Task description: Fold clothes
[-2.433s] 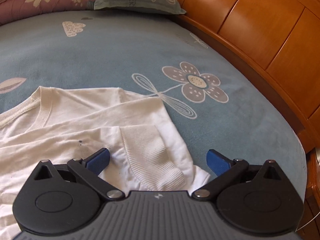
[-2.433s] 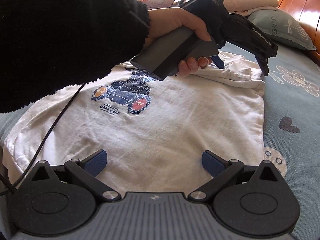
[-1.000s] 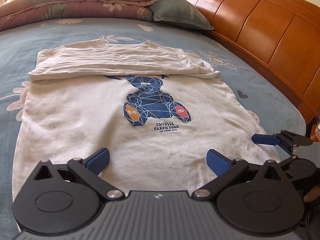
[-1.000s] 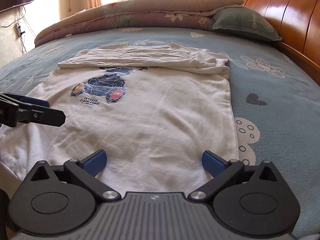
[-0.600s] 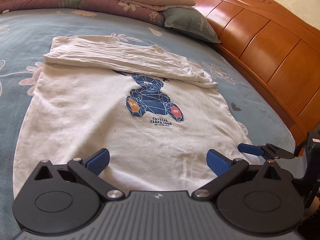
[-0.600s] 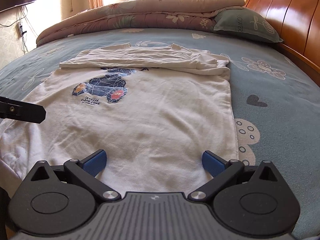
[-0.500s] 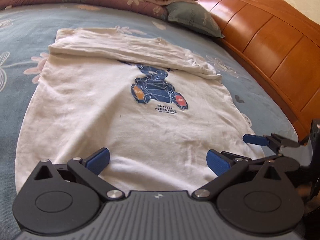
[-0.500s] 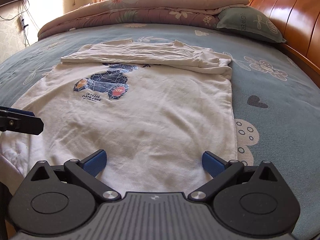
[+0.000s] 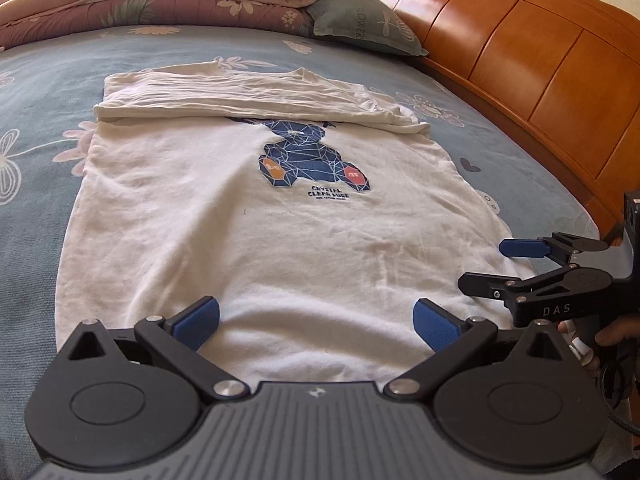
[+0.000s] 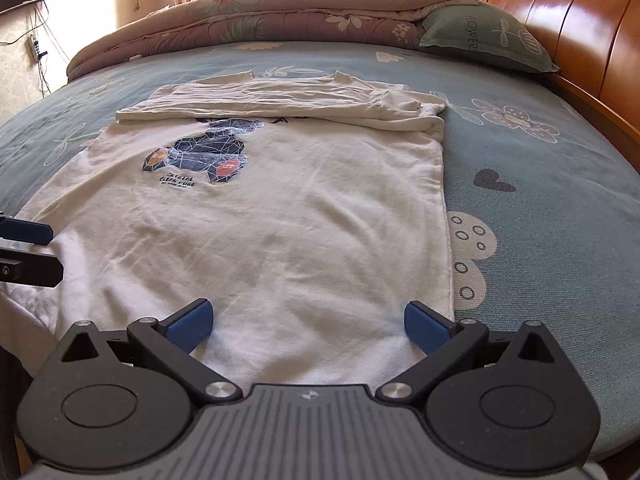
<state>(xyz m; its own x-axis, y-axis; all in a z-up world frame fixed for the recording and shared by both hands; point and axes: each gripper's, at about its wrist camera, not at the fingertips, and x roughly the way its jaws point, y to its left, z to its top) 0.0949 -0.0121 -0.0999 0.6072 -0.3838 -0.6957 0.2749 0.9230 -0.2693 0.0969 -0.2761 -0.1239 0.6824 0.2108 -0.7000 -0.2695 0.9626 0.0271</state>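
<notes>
Sunlit bedroom, with a blue flowered bedspread (image 10: pixel 540 208) running up to a wooden headboard (image 9: pixel 520 60); a rolled quilt (image 10: pixel 260 12) and a green pillow (image 10: pixel 480 36) lie at the far side. On the spread lies the white T-shirt (image 9: pixel 260 232), print side up, its top band with both sleeves already folded down over the bear's head.

I hold my left gripper (image 9: pixel 316 318) low over the near hem, jaws spread wide with nothing between them. My right gripper (image 10: pixel 306 320) sits the same way at the hem's right corner, wide open and empty.

I judge the sleeve fold done and the lengthwise fold next. That calls for lowering both grippers onto the 2 hem corners, pinching the cloth through both layers, then carrying the hem evenly toward the folded band so the edges meet square.

No containers show in either view.
</notes>
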